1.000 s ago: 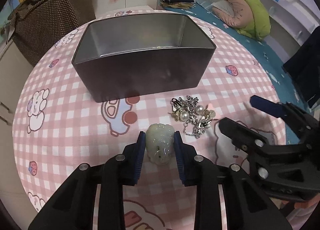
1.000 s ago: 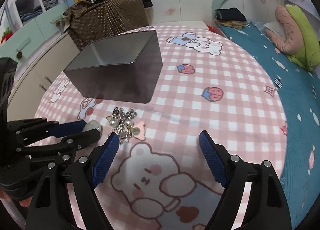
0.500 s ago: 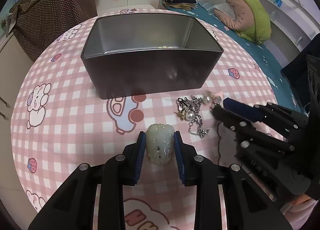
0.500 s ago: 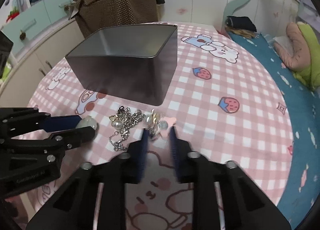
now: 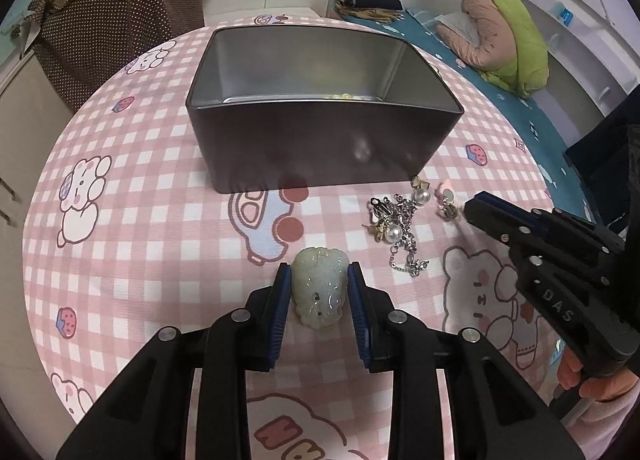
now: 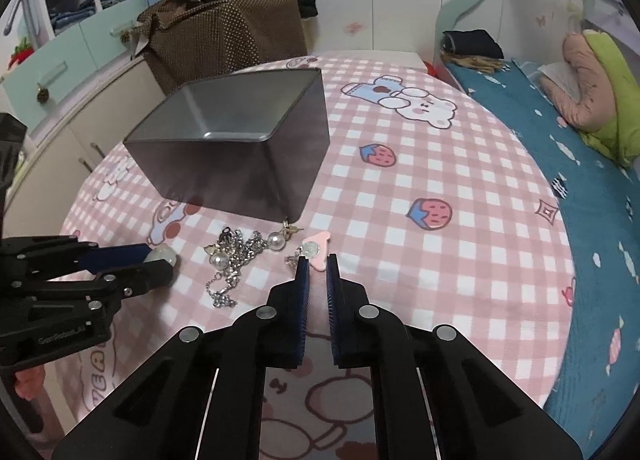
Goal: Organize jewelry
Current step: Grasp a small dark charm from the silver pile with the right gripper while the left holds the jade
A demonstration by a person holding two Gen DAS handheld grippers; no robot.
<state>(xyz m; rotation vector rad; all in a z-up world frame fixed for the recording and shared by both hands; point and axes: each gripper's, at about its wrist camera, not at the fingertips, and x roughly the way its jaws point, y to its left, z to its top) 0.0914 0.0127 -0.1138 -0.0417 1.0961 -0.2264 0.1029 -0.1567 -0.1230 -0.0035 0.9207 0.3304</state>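
My left gripper (image 5: pixel 319 276) is shut on a pale green jade pendant (image 5: pixel 319 286), held just above the pink checked tablecloth; the pendant also shows in the right wrist view (image 6: pixel 162 257). My right gripper (image 6: pixel 317 265) is shut on a pink earring card (image 6: pixel 318 250) with a silver stud. A tangle of silver chain and pearl earrings (image 5: pixel 396 224) lies between the grippers, also seen in the right wrist view (image 6: pixel 236 256). An open dark metal tin (image 5: pixel 320 108) stands behind, with something small and yellow inside at its front wall.
The round table (image 5: pixel 120 188) is covered by a pink cartoon cloth. A brown dotted bag (image 6: pixel 224 36) stands behind the tin. A bed with blue sheet (image 6: pixel 560 132) and pillows lies at the right. Cabinets are at the left.
My right gripper moved in to the pink earring card and shut on it. The left gripper kept its hold on the jade pendant and lifted slightly toward the tin.
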